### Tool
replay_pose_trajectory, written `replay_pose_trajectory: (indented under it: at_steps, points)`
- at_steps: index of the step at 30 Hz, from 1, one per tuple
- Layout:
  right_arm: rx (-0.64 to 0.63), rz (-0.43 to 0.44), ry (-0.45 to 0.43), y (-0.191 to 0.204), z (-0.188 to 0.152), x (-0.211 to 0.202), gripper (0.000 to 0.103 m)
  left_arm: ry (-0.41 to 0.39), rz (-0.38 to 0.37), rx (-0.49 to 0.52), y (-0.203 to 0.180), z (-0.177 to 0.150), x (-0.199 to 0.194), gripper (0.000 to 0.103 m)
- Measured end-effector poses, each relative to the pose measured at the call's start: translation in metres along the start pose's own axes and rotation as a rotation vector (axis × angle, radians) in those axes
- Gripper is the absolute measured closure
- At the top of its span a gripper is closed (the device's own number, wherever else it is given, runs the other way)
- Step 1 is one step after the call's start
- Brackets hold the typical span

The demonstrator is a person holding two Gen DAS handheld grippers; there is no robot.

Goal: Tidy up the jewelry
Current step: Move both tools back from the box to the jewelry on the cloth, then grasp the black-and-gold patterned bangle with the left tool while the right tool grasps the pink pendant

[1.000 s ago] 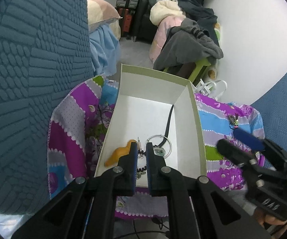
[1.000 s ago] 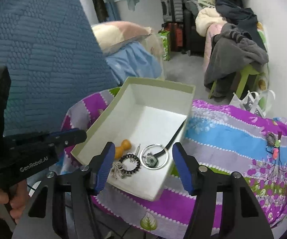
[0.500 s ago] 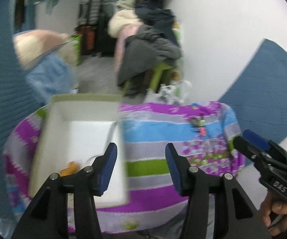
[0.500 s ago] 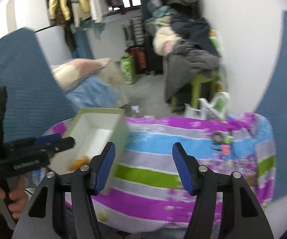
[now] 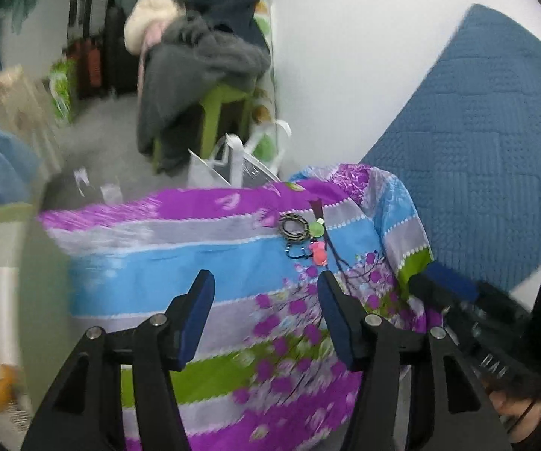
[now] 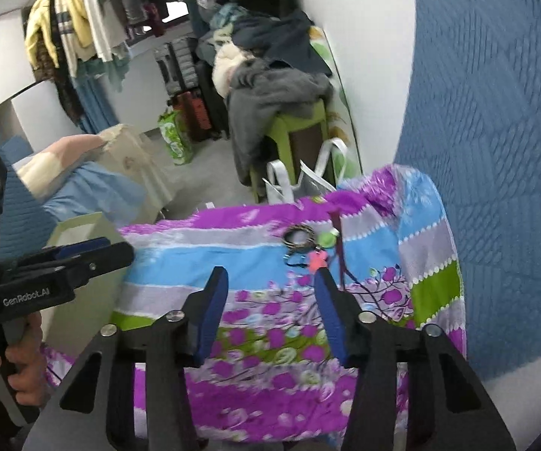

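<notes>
Both grippers gape wide over the striped cloth, holding nothing.

Ahead of the left gripper [image 5: 264, 300], just past its right finger, a jewelry cluster [image 5: 304, 236] lies on the cloth [image 5: 195, 263]; the right gripper [image 6: 270, 297] has it just beyond its right fingertip. The box [image 5: 3, 248] sits far left.

One dark ring bracelet [image 5: 293, 226], one green charm [image 5: 317, 229], one pink charm [image 5: 318, 253]; perhaps one box [image 6: 76, 230], two grippers [image 5: 264, 314] [image 6: 270, 310]
</notes>
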State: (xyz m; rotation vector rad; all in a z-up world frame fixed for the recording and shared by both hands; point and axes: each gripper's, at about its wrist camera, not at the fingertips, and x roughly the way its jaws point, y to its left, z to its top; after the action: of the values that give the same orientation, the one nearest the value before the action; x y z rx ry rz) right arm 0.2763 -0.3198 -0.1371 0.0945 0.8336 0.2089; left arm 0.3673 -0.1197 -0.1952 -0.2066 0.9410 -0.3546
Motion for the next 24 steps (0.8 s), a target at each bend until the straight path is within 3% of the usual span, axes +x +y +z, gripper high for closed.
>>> replay_pose_trajectory:
  at_steps: [6,14,17,19,21,24]
  points:
    - [-0.01,0.009,0.052,-0.031,-0.01,0.069,0.069,0.064,-0.033,-0.032,0.003,0.016,0.081,0.049]
    - [-0.021,-0.008,0.1,-0.057,-0.019,0.147,0.072,0.093,-0.092,-0.038,0.005,0.031,0.148,0.054]
    - [-0.048,-0.023,0.101,-0.057,-0.02,0.159,0.073,0.109,-0.121,-0.069,0.009,0.035,0.166,0.062]
    - [-0.067,-0.027,0.112,-0.056,-0.022,0.167,0.081,0.112,-0.141,-0.07,0.008,0.036,0.176,0.065]
    - [-0.071,-0.027,0.122,-0.056,-0.025,0.171,0.089,0.112,-0.136,-0.042,0.002,0.037,0.182,0.071]
    - [-0.06,-0.03,0.116,-0.056,-0.027,0.168,0.089,0.117,-0.122,0.009,-0.009,0.036,0.191,0.073]
